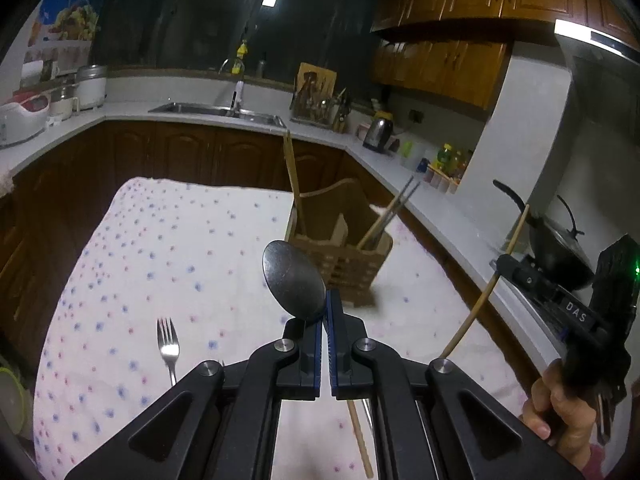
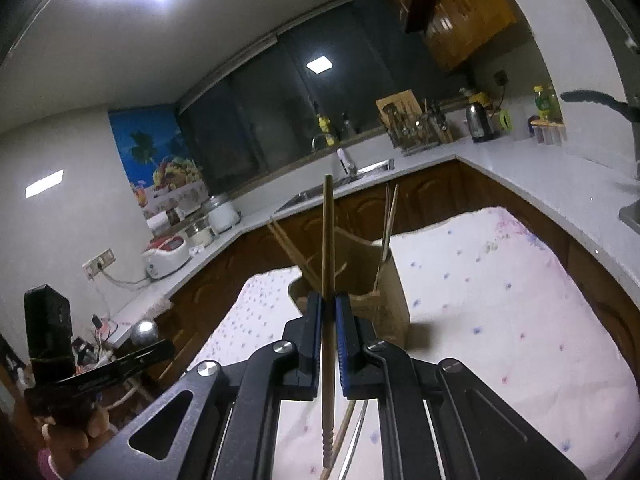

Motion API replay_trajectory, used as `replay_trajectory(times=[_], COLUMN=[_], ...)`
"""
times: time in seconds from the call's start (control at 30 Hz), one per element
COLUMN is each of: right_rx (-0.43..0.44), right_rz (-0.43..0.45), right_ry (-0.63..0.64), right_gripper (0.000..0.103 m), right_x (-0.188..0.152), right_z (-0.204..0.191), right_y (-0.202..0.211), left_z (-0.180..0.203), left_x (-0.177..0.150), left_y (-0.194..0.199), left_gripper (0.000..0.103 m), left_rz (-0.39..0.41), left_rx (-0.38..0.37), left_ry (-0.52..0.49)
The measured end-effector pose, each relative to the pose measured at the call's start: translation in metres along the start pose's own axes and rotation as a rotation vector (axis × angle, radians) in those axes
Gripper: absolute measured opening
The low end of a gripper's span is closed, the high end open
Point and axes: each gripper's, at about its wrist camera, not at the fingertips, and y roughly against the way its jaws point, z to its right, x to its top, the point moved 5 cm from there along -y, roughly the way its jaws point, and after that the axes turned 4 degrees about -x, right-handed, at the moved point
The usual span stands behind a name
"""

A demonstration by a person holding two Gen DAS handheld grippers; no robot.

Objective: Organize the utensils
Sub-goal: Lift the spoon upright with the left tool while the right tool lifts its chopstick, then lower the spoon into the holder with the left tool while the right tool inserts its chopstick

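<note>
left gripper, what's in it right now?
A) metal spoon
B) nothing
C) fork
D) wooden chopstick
A: the left gripper is shut on the metal spoon, bowl sticking up past the pads; the fork lies on the cloth, and the wooden chopstick sits in the right gripper.

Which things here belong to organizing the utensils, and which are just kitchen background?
Belong to the job:
spoon in left gripper
chopstick in right gripper
wooden holder
fork on the cloth

Just lying about:
kettle
rice cooker
wok
</note>
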Motion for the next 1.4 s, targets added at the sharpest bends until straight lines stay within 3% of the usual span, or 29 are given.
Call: replay_trajectory(times=[0.37,0.7,1.0,1.4], right_rx=[-0.034,-0.076,-0.129,-0.142], right_rz=[0.177,0.293,0.291,0.155], right_ry=[0.021,0.041,0.046,0.006], right_gripper=[0.007,0.007,0.007,0.007], right_x=[0.063,0.101,0.083,0.039], right_z=[-0.003,0.001,0.017,0.033], right_y=[-0.035,-0.074,-0.107,-0.146], left_z=[-0.005,-0.014,-0.019,-0.034], left_x=[0.051,0.090,0.076,0.068], left_y=[-0.037,-0.095,-0.159,-0.212], left_gripper=[0.001,0.001,0.001,0.001], left_rz=[0.126,0.217,0.177,0.073], left_rx=[0.033,0.068,0.094,0.093], left_ry=[-0.070,-0.115,-0.124,-0.097])
